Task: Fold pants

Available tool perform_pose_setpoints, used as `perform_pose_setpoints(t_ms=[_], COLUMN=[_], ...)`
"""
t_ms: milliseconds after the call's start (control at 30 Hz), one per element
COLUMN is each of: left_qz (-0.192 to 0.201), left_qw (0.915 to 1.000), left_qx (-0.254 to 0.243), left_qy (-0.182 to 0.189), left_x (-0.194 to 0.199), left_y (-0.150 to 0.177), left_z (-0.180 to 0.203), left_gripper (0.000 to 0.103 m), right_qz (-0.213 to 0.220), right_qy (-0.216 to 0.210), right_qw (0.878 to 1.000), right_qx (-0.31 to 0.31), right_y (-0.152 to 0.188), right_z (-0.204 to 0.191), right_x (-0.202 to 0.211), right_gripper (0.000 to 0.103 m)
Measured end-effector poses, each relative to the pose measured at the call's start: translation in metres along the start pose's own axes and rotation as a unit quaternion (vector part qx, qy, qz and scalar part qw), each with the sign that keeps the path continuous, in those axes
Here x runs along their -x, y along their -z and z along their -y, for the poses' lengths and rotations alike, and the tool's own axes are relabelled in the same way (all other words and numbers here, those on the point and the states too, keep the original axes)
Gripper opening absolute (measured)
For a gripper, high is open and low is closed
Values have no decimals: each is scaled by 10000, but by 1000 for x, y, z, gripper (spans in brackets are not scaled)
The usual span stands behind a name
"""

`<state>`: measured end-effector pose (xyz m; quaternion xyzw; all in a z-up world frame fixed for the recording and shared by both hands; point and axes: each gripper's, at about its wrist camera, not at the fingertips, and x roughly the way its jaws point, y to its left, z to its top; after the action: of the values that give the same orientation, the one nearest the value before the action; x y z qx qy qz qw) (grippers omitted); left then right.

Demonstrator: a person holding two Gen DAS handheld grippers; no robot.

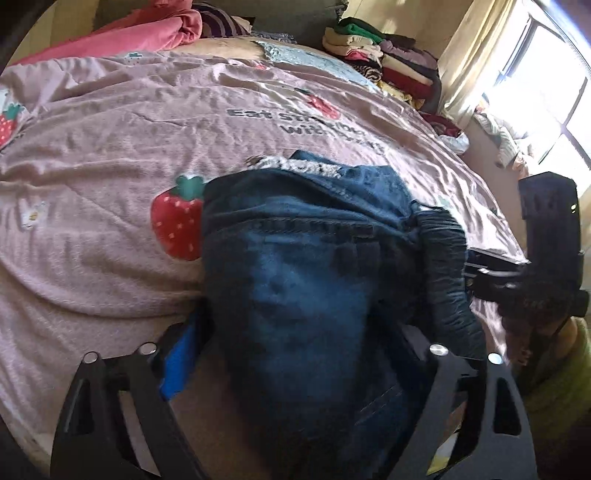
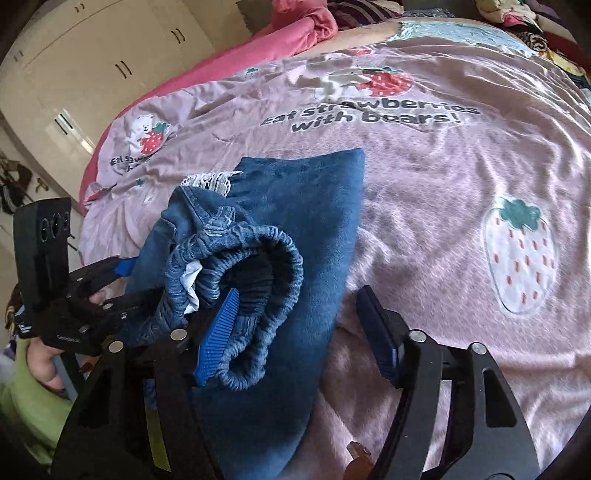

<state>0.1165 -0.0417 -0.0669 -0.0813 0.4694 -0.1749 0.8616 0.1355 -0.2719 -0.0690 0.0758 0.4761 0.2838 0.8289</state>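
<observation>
Small blue denim pants (image 1: 306,280) with a lace trim and an elastic waistband (image 2: 255,258) lie bunched on a pink strawberry blanket (image 1: 110,155). In the left wrist view the denim fills the space between my left gripper's fingers (image 1: 177,365) and hides the tips; the left gripper (image 1: 295,354) looks closed on the pants. My right gripper (image 2: 299,332) is open. Its left blue pad (image 2: 216,336) lies against the waistband, its right pad (image 2: 376,332) is over the blanket. The left gripper also shows in the right wrist view (image 2: 92,295), the right one in the left wrist view (image 1: 517,273).
The blanket (image 2: 443,177) covers a bed. A pink quilt (image 1: 147,29) lies at the far edge. Stacks of folded clothes (image 1: 388,55) stand at the far right by a curtained window (image 1: 535,92). Cream wardrobes (image 2: 92,66) stand to the left.
</observation>
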Motion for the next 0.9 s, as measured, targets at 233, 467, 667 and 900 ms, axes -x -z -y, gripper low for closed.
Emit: perform_pose_setpoints(t_ms=[233,467,667,900], left_qz=[136,407,502,638], left_qw=[9997,9990,9986,9975], left_qx=[-183,-177,-166,-18], left_qy=[-94,25,-58,-315], left_x=[-1,25,34,41], left_y=[-1,-7,-22,-51], left_z=[11,14,12,-9], left_gripper=[59,33,33,33], right_qz=[154,492,669,763], right_qy=[-178,-174,-237,-209], right_qw=[9990,9953,9923,9901], right_qx=[390,813,1015,1160], right_y=[-1,-9,-33,-70], right_z=[-12,-38,-52,-64], right_x=[-3,17,18,1], right_gripper=[30,19,19,19])
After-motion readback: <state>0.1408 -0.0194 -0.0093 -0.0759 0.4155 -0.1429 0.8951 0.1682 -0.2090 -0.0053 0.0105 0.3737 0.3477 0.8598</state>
